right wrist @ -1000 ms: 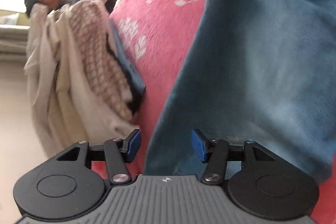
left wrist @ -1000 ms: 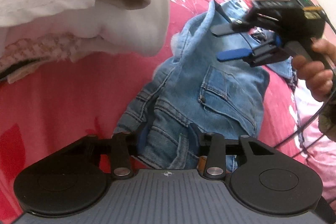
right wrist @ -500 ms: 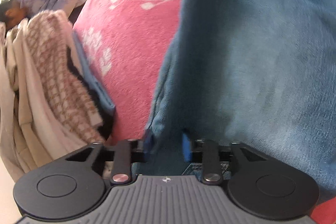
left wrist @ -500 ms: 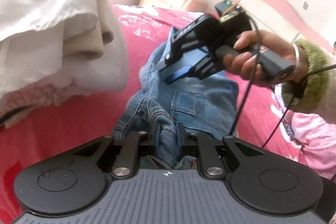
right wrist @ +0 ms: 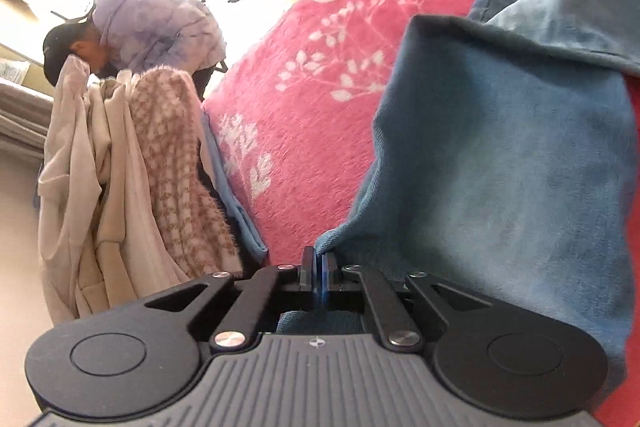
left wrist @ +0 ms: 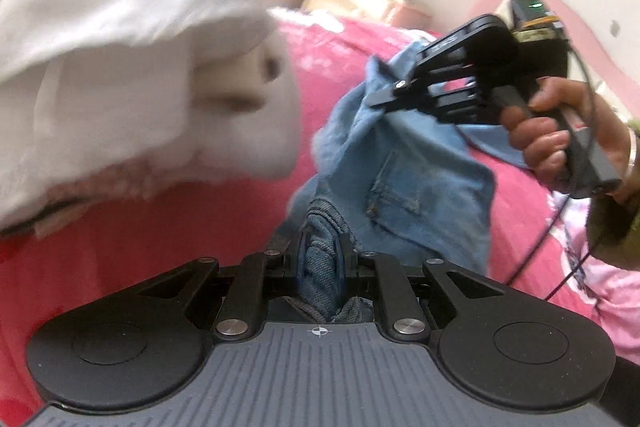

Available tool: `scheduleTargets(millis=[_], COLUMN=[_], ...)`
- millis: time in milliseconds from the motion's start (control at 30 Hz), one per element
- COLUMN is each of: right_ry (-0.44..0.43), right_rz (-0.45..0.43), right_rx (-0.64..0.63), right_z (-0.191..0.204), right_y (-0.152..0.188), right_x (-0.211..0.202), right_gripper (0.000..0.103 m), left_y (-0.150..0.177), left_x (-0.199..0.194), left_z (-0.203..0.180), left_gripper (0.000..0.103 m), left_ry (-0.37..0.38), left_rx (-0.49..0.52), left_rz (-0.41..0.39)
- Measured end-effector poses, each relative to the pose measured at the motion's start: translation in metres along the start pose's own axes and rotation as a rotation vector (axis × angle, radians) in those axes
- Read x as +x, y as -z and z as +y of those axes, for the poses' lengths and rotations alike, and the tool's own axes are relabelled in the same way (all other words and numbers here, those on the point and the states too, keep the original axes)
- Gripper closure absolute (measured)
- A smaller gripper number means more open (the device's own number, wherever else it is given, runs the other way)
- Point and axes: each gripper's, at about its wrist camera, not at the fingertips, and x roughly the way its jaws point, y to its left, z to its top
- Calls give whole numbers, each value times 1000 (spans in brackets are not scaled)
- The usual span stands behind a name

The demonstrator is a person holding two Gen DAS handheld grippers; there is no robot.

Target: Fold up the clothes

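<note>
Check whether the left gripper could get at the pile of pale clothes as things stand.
Probably not yet: the left gripper is shut on the jeans. The pile of pale clothes lies close, nothing between, but the jeans must go first.

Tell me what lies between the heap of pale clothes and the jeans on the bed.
In the right wrist view, only bare pink floral blanket separates the heap of pale clothes from the jeans; nothing else lies on that stretch.
</note>
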Motion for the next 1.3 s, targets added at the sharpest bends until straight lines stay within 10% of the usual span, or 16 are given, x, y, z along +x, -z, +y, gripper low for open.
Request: scheduleTargets(millis=[400,533,767,1000,1300], right_ry=[27,-32,-39,19,138], right_rz=[65,51,-30,-162,-282], right_rx=[-38,-5,-139,-287,88], right_z=[-2,-13,-20,-19,-112], right_y=[8,7,18,29,9], right_x=[30,7,-52,-103,-175], right_gripper=[93,61,61,64,62], left_y=[13,11,7,-8,-21], left_x=[29,28,-2,7,107], left_z=[6,1,-22,-61,-46], left_gripper=[85,78,64,58,58], left_ry=[-64,-88,-134,6,-4], left_rx=[9,0,48,130,-31], left_rz=[71,72,23,-1,104])
